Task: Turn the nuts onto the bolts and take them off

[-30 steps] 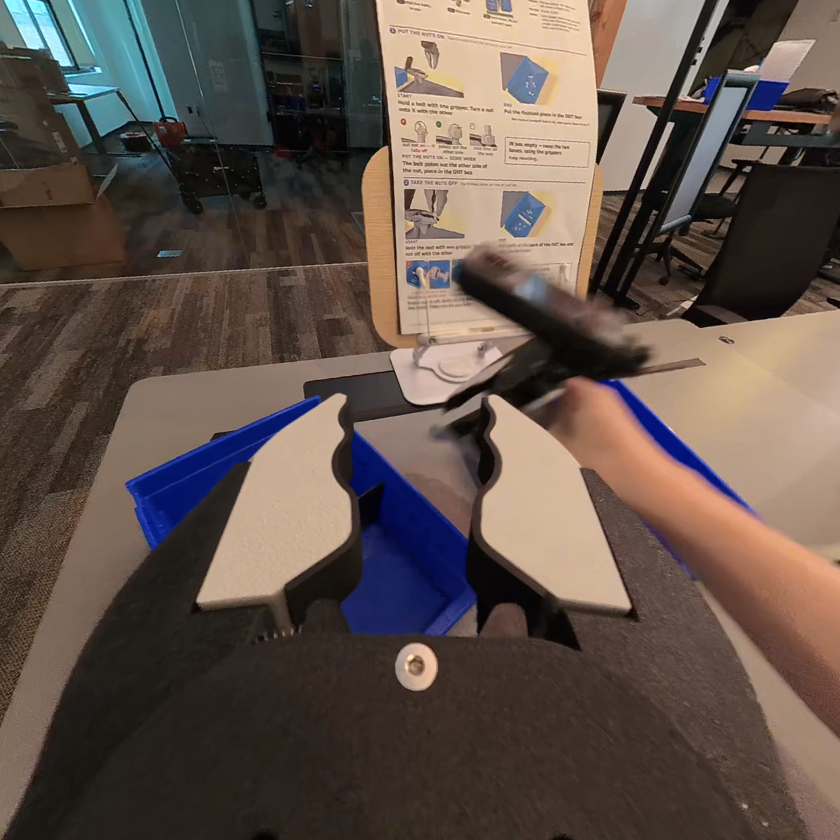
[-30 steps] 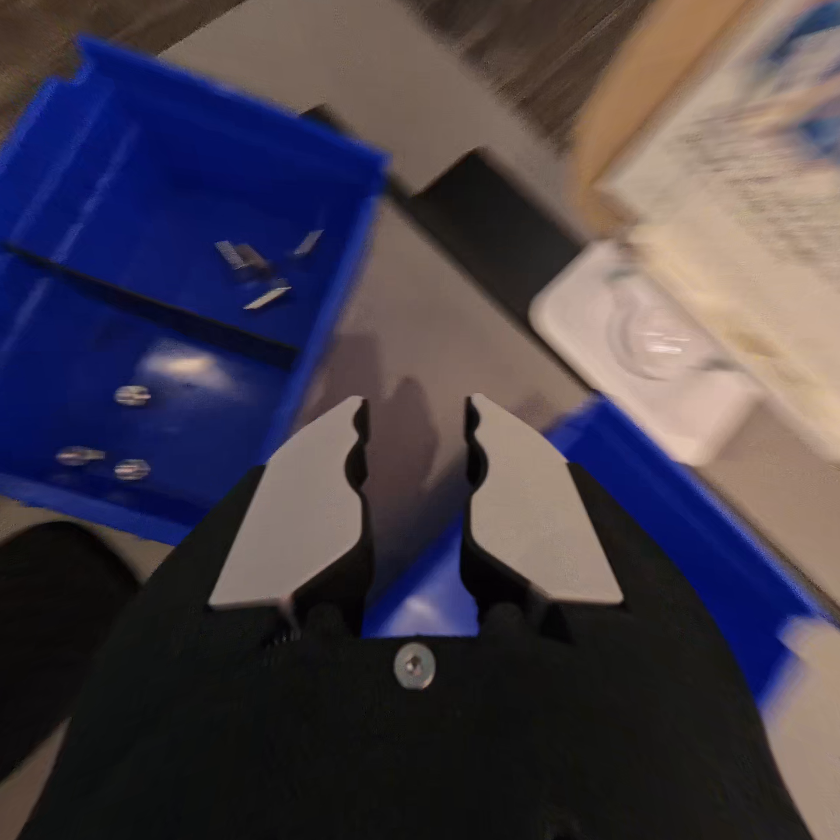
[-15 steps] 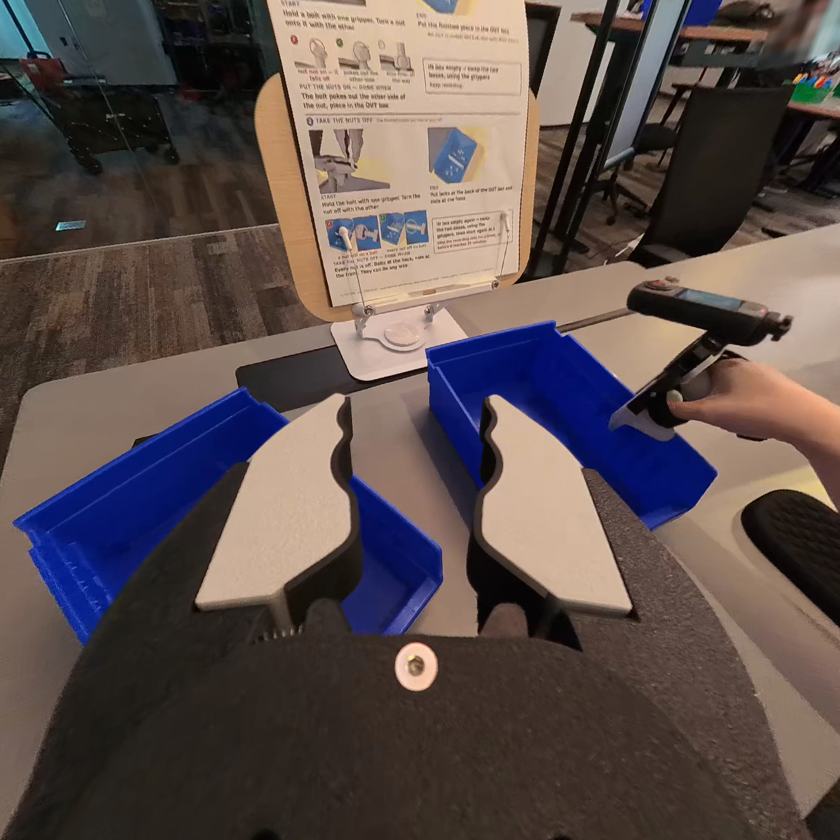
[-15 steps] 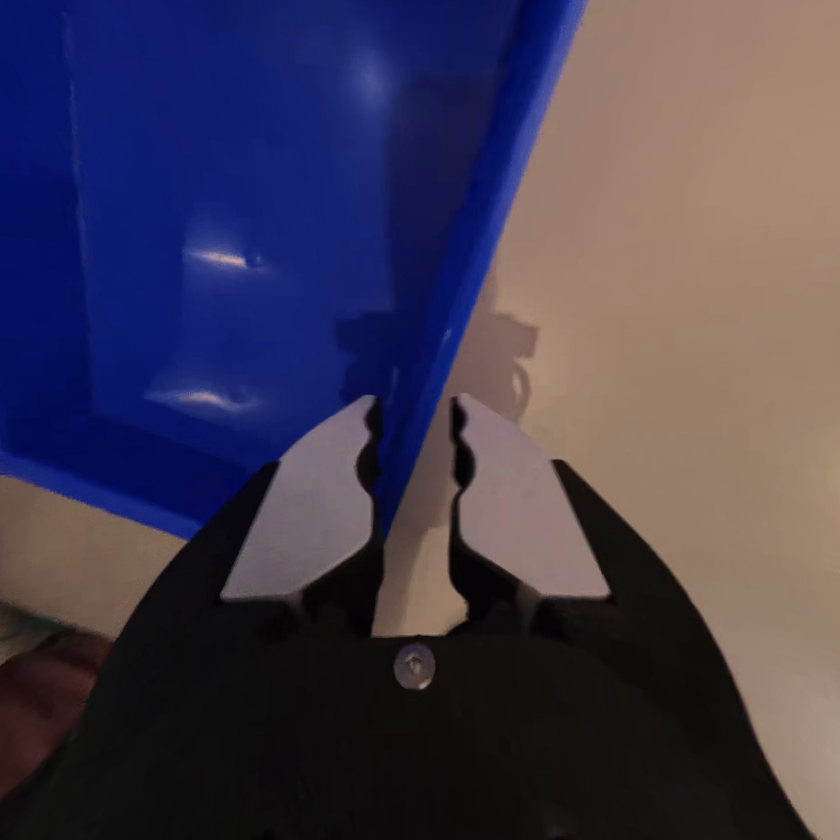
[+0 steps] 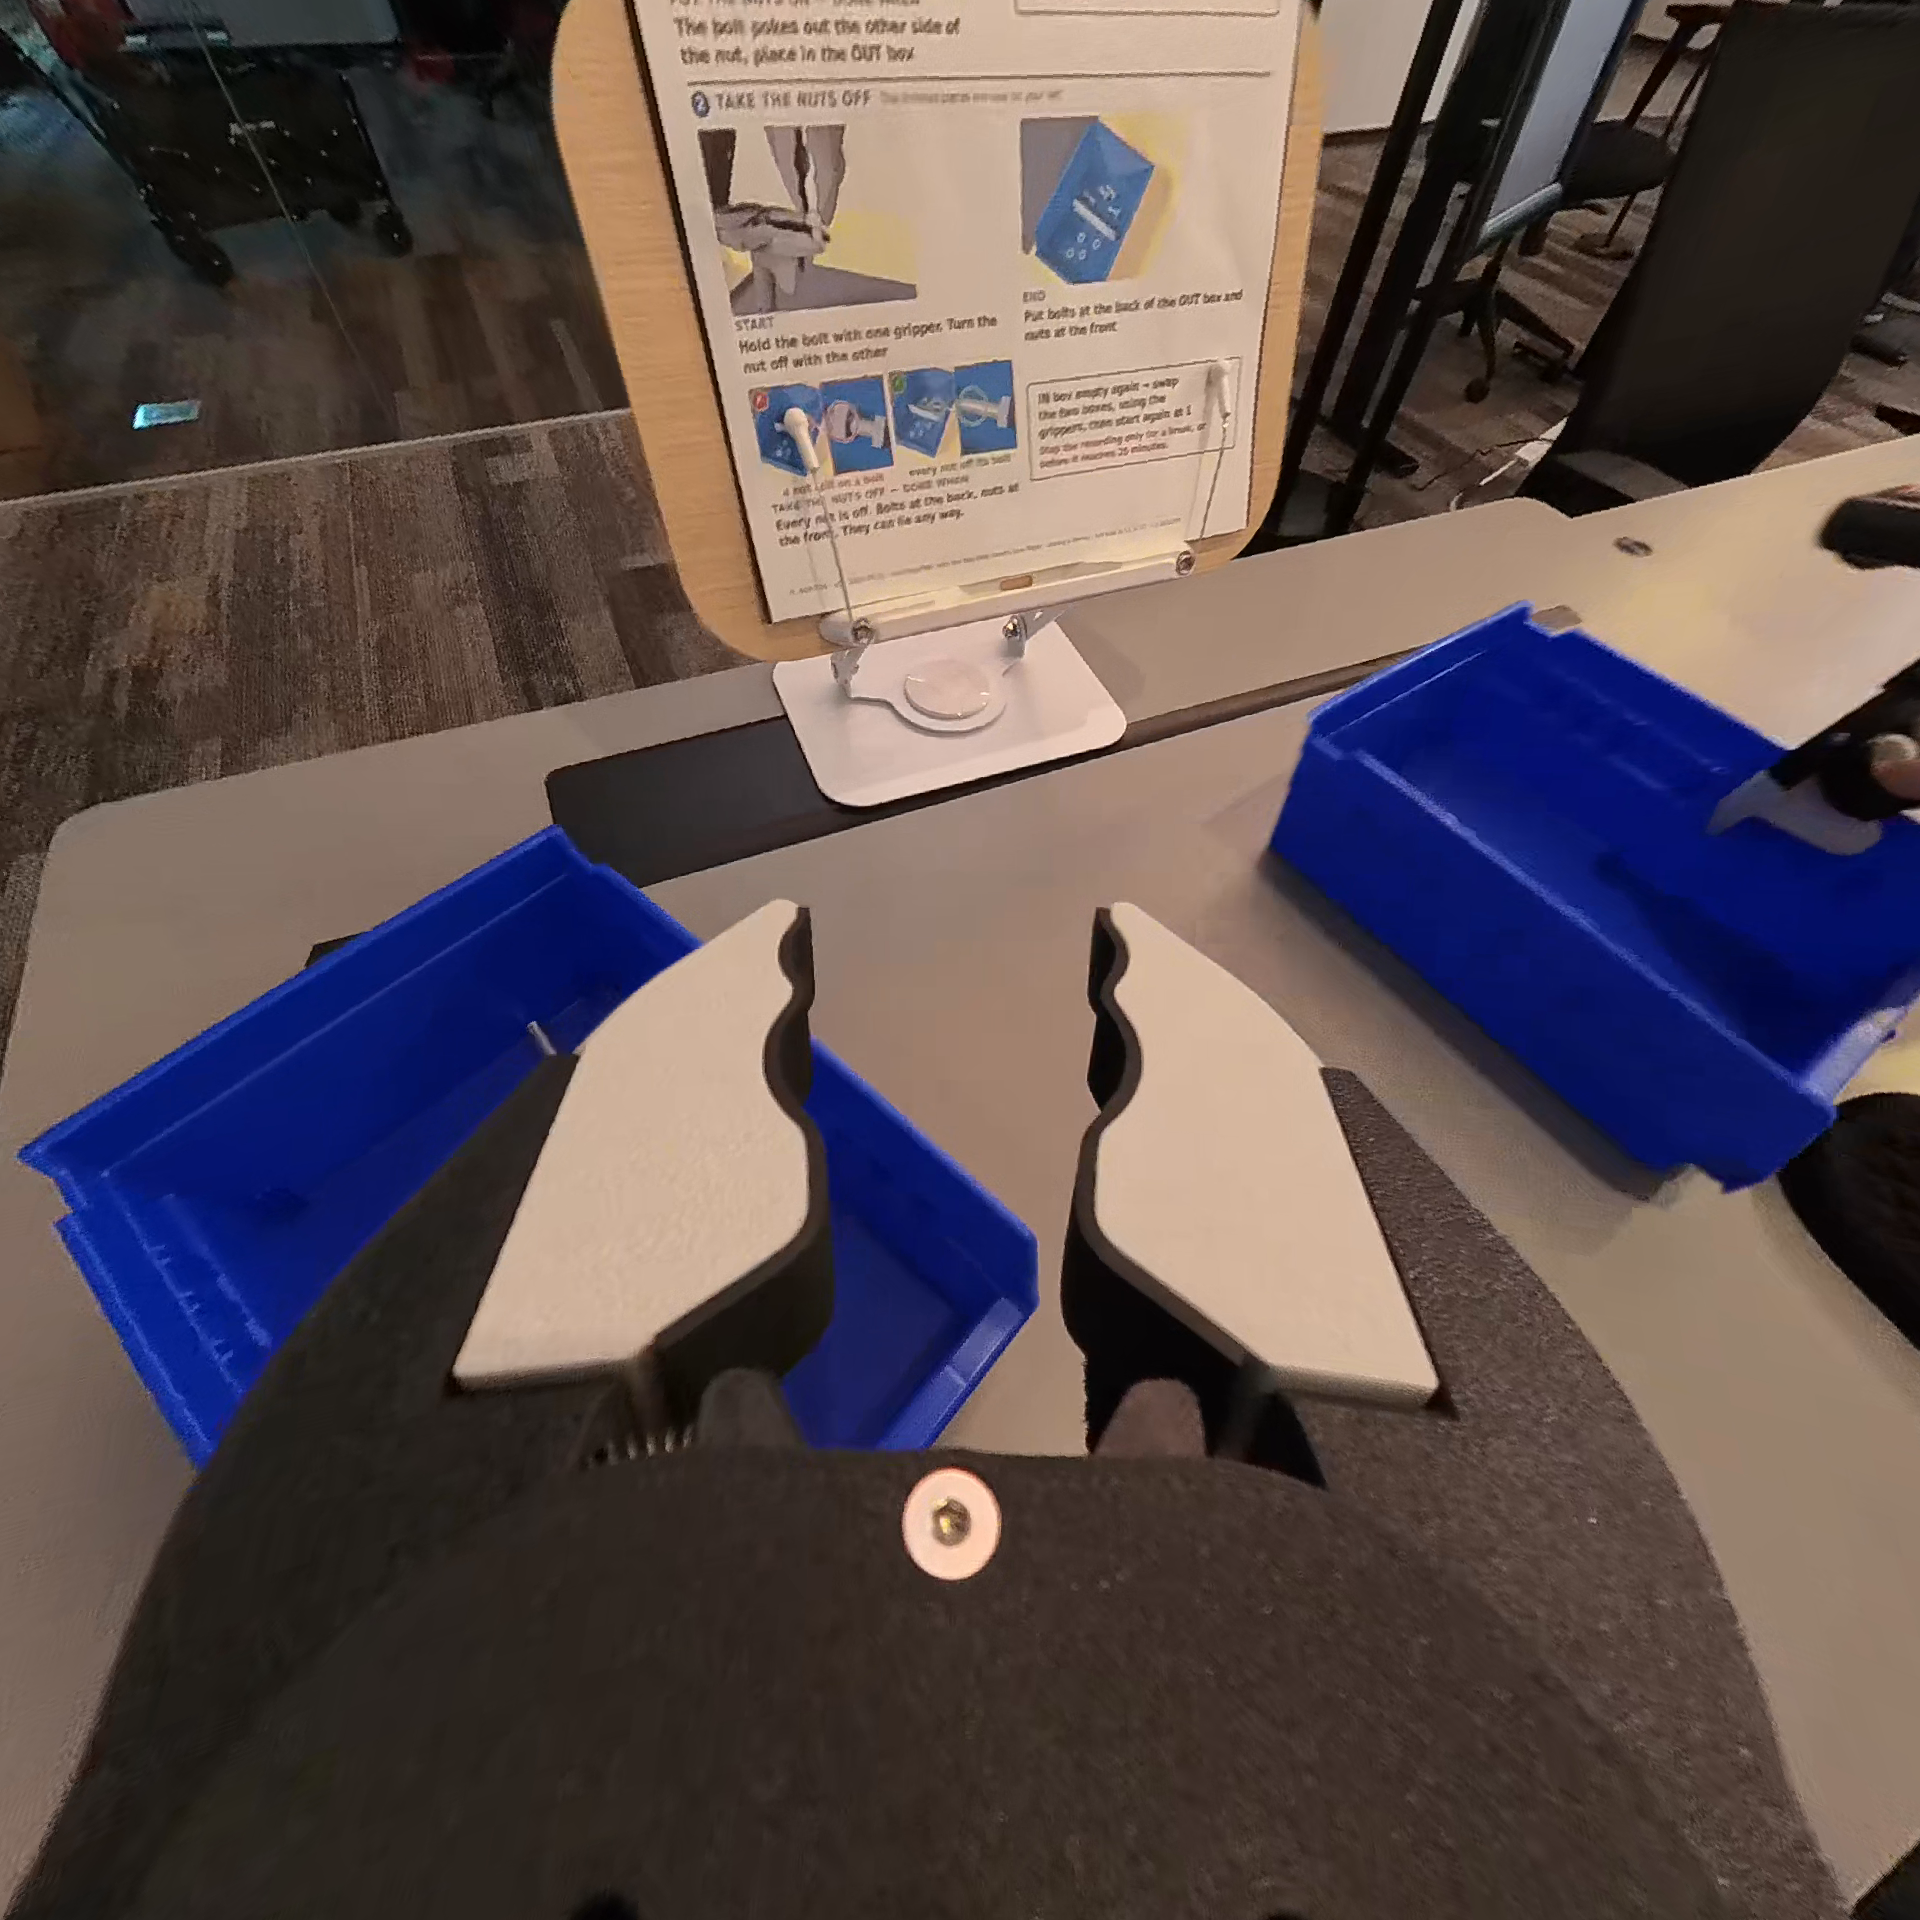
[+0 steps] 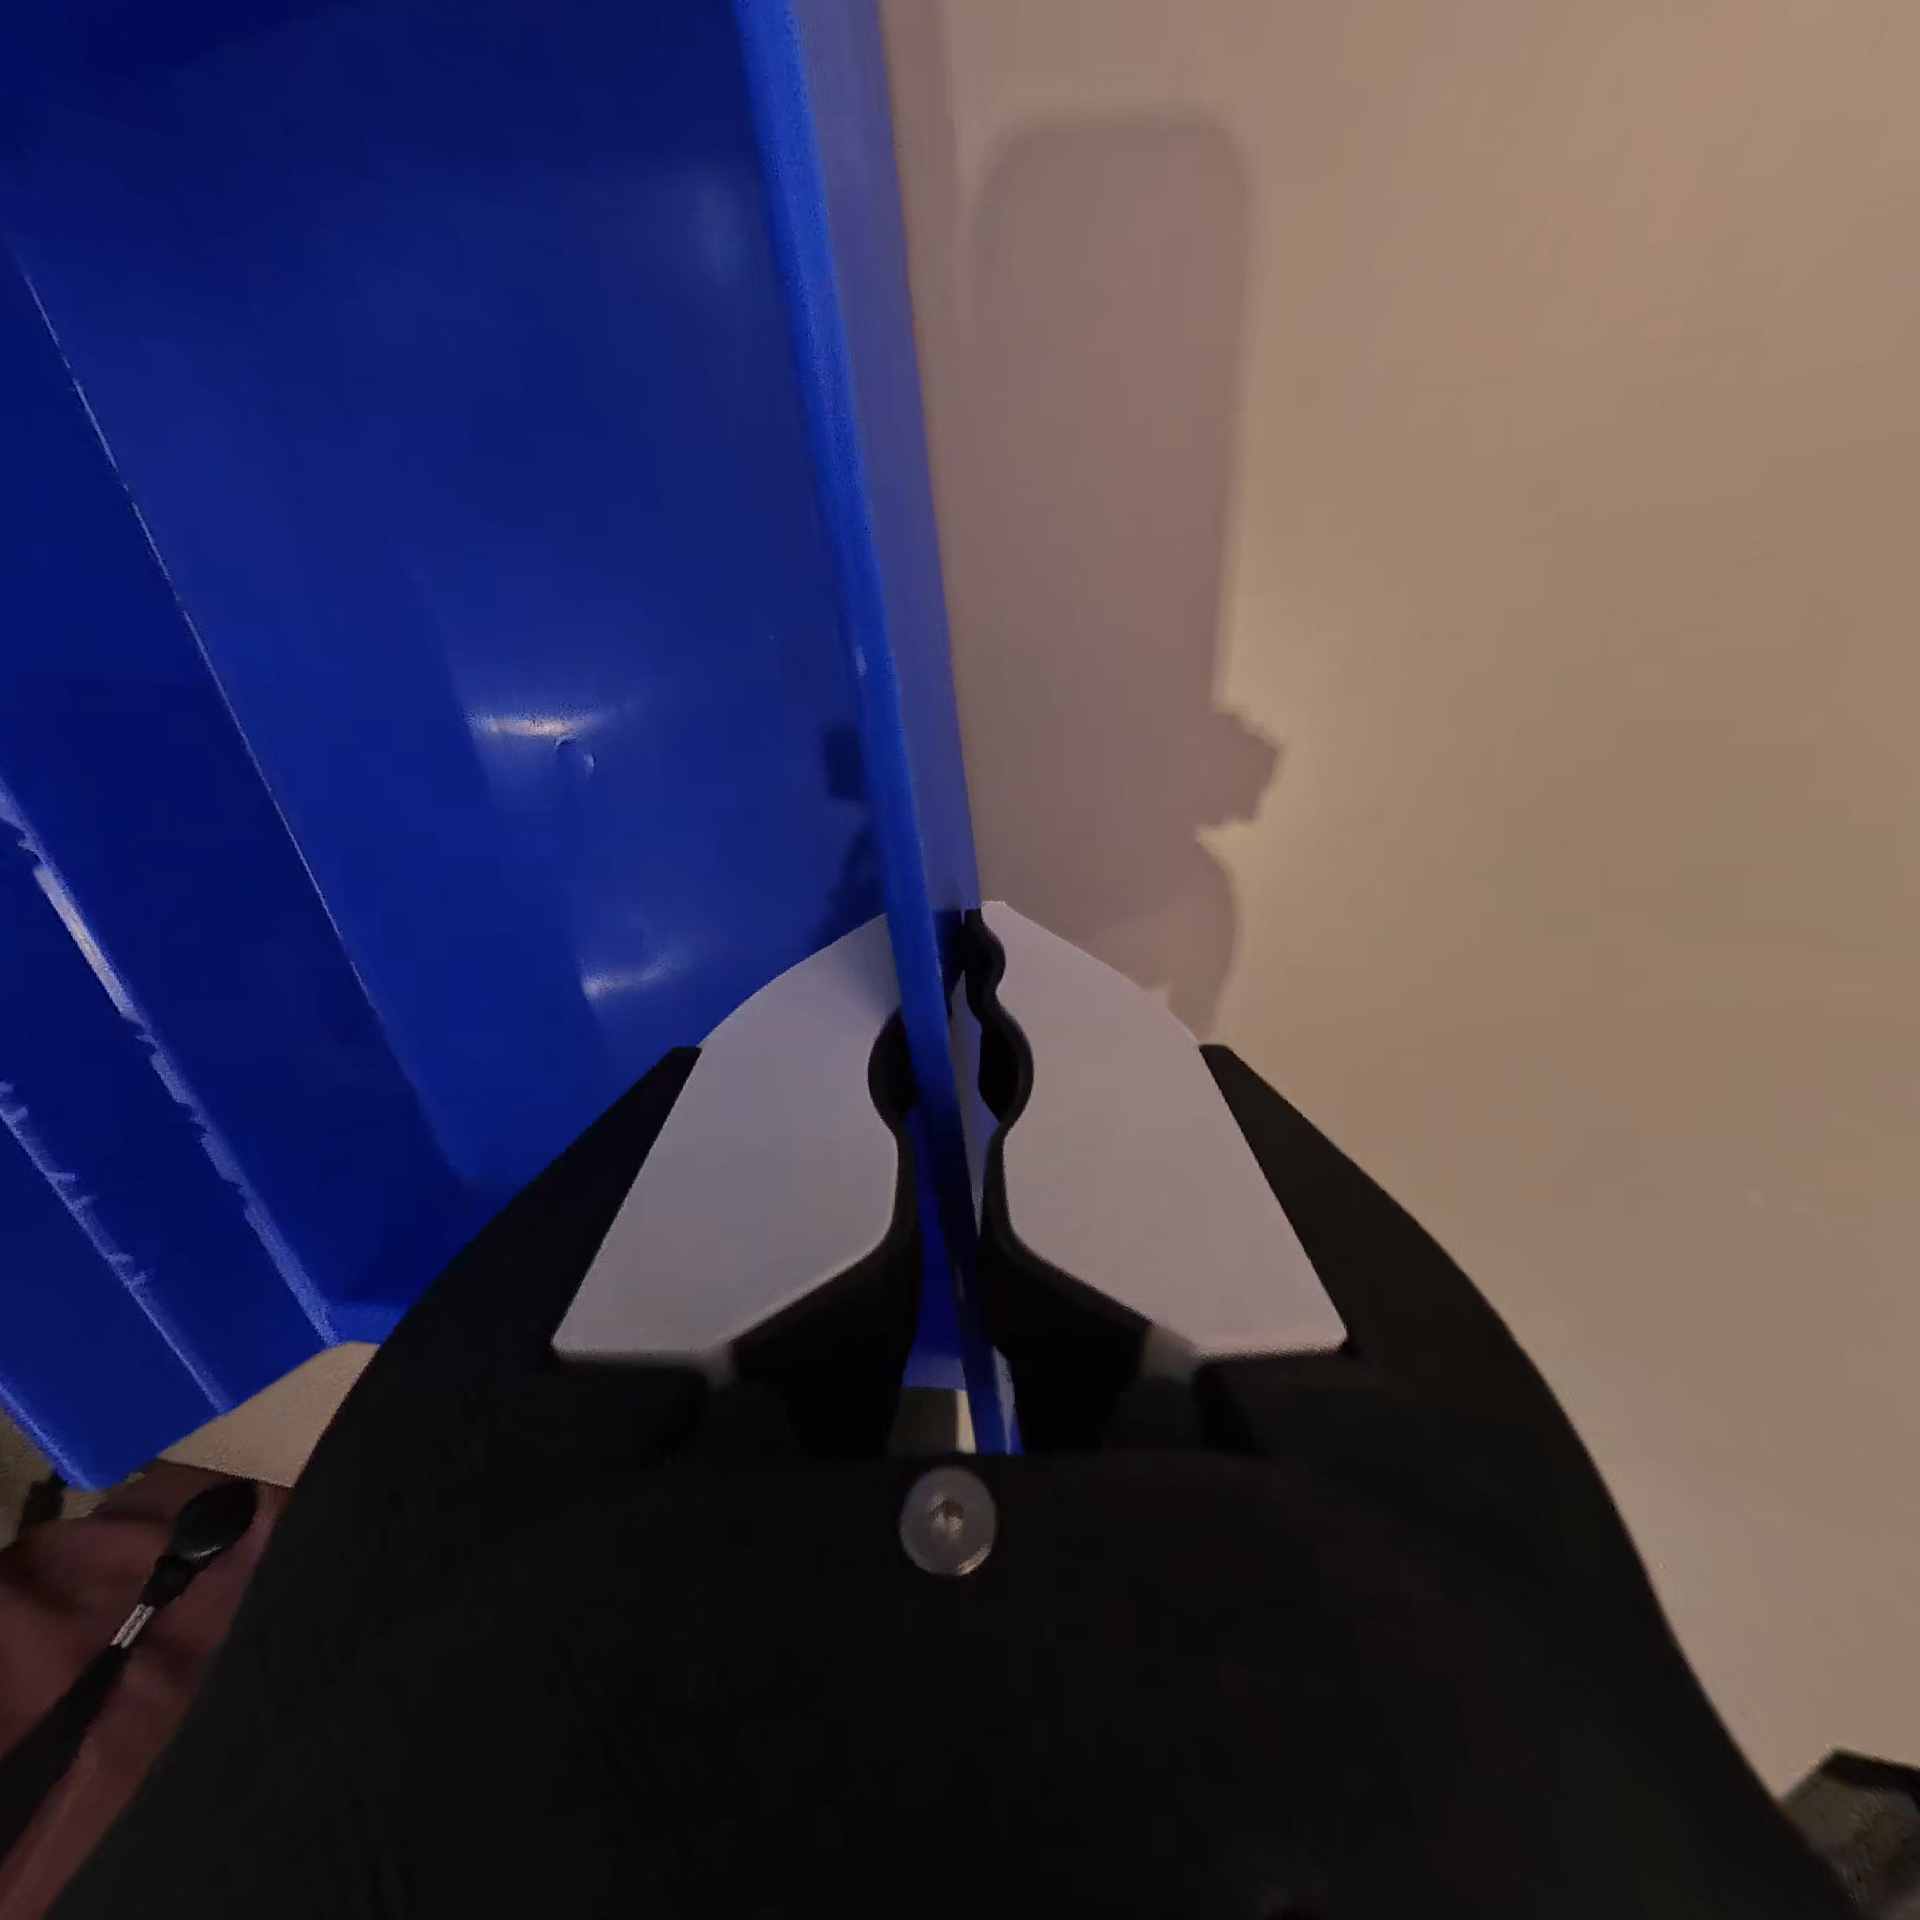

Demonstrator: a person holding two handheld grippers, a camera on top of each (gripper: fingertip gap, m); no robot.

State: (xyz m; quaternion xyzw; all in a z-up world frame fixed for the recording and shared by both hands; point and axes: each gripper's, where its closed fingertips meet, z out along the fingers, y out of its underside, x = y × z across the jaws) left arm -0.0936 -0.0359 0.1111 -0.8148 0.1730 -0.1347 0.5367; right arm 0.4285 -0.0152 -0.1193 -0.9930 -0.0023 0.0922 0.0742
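Two blue bins (image 5: 1538, 935) (image 5: 364, 1122), instruction stand (image 5: 935, 312) behind, grey table (image 5: 987, 852).

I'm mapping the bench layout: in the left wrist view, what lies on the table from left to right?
Left blue bin → white stand base of the instruction board → right blue bin, with the right tongs clamped on its far side wall.

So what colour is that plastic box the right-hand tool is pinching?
Bright blue plastic box, gripped by its wall; clearest in the right wrist view.
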